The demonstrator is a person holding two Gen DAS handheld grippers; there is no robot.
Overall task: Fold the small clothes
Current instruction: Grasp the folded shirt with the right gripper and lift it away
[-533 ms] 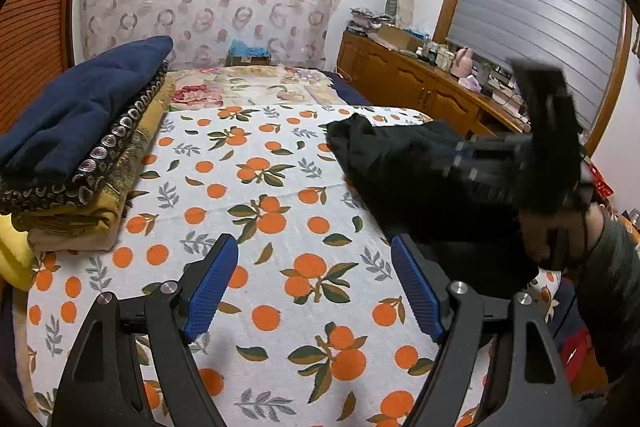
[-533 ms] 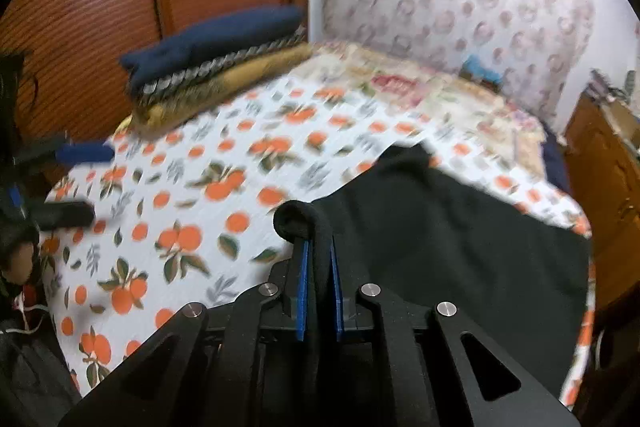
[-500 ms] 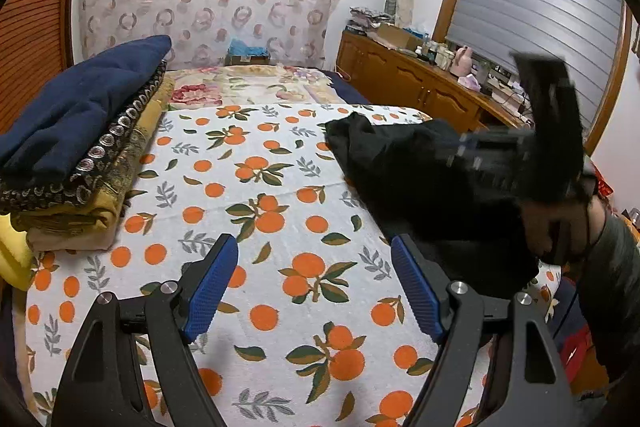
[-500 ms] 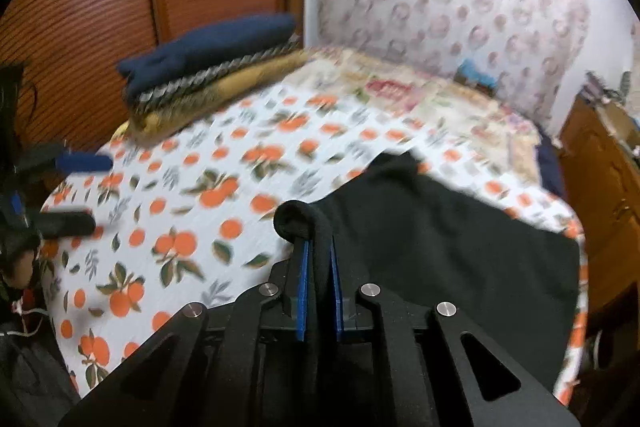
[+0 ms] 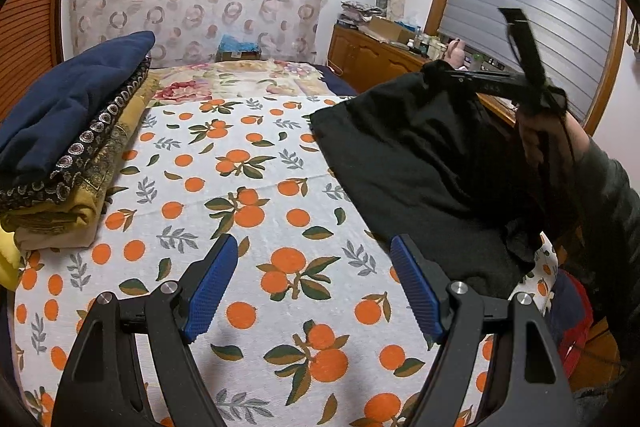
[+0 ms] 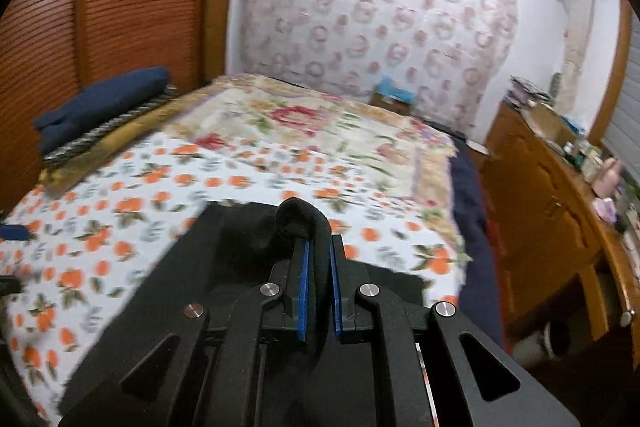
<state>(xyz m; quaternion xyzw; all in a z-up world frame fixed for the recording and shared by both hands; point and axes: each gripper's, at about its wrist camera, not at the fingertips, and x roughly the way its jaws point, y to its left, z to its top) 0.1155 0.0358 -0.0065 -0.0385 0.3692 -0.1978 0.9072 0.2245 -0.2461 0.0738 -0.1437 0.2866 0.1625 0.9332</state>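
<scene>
A black garment [image 5: 420,163] lies on the right side of the orange-print bedsheet [image 5: 256,227], one edge pulled up off the bed. My right gripper [image 6: 318,259] is shut on a bunched fold of that black garment [image 6: 300,223], which hangs down below it. From the left wrist view the right gripper [image 5: 444,75] is raised high at the right, held by a person's hand [image 5: 540,139]. My left gripper [image 5: 312,279] hovers low over the sheet near the front, open, with nothing between its blue pads.
A stack of folded clothes [image 5: 68,131] with a navy piece on top sits at the left of the bed. A floral quilt [image 5: 240,79] lies beyond the sheet. A wooden cabinet [image 5: 384,59] with clutter runs along the right wall, a wooden wardrobe [image 6: 100,7] along the left.
The right gripper has risen and swung toward the head of the bed, lifting the black garment's edge higher. The left gripper has stayed in place, still open.
</scene>
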